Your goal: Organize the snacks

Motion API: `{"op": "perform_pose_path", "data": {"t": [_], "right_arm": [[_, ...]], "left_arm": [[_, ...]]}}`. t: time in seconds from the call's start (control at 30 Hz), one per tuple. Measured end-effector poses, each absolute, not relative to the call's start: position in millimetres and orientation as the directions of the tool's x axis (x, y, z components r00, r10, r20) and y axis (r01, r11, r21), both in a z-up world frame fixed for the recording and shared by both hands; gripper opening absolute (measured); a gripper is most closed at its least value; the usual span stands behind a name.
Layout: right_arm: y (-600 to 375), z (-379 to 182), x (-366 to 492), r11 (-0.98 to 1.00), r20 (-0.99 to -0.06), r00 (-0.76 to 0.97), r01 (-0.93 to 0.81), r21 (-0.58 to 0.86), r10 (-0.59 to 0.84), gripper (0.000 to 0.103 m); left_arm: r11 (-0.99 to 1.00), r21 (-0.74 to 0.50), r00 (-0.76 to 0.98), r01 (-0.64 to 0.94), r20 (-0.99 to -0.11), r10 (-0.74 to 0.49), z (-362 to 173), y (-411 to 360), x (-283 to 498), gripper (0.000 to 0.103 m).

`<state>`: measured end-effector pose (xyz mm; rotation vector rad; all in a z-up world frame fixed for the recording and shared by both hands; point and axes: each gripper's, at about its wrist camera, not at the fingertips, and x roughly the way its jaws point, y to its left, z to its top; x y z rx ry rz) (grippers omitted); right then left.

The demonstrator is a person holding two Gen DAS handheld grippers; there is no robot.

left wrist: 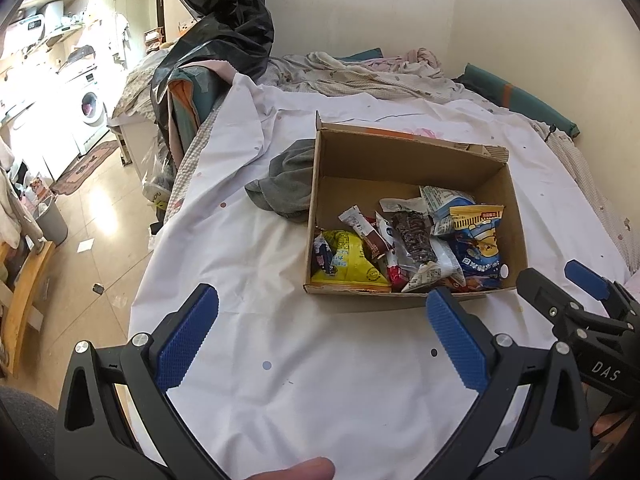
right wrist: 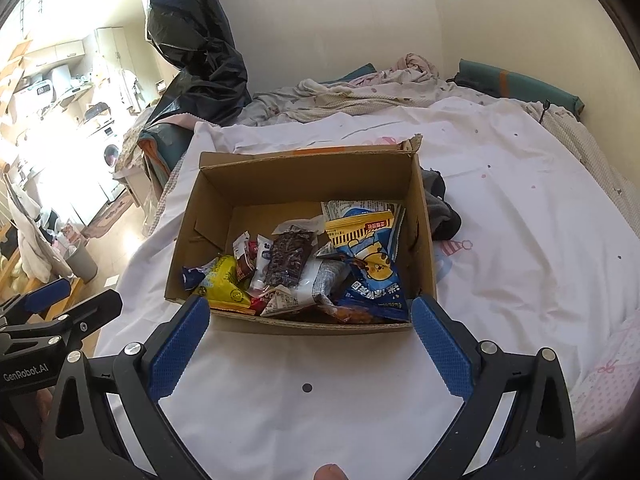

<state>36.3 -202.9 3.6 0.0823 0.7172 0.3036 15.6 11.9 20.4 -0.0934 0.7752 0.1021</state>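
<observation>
An open cardboard box (left wrist: 344, 152) (right wrist: 304, 172) sits on a white bedsheet (left wrist: 280, 360). It holds several snack packets: a yellow bag (left wrist: 352, 264) (right wrist: 222, 284), a blue bag with a bear (left wrist: 478, 240) (right wrist: 372, 264), a dark bar in clear wrap (left wrist: 412, 236) (right wrist: 290, 258). My left gripper (left wrist: 322, 300) is open and empty, just short of the box's near left side. My right gripper (right wrist: 310, 310) is open and empty, at the box's near wall. The right gripper also shows in the left wrist view (left wrist: 560, 284); the left gripper shows in the right wrist view (right wrist: 72, 300).
A grey garment (left wrist: 288, 180) (right wrist: 440, 208) lies against the box's side. Crumpled bedding (left wrist: 380, 76) and a teal roll (left wrist: 520, 98) lie at the bed's far end by the wall. A black plastic bag (left wrist: 224, 32) stands at the far left corner. The bed's left edge drops to the floor.
</observation>
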Motion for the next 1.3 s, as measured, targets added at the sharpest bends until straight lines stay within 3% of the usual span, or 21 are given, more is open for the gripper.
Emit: {"op": "perform_pose_path", "data": {"t": [1.3], "right_arm": [[-203.3, 6.7, 34.5, 0.957, -0.629, 0.723, -0.238, 0.164, 0.287, 0.103]], "left_arm": [[0.987, -0.065, 0.708, -0.149, -0.704, 0.061, 20.4, 15.8, 13.8, 0.103]]}}
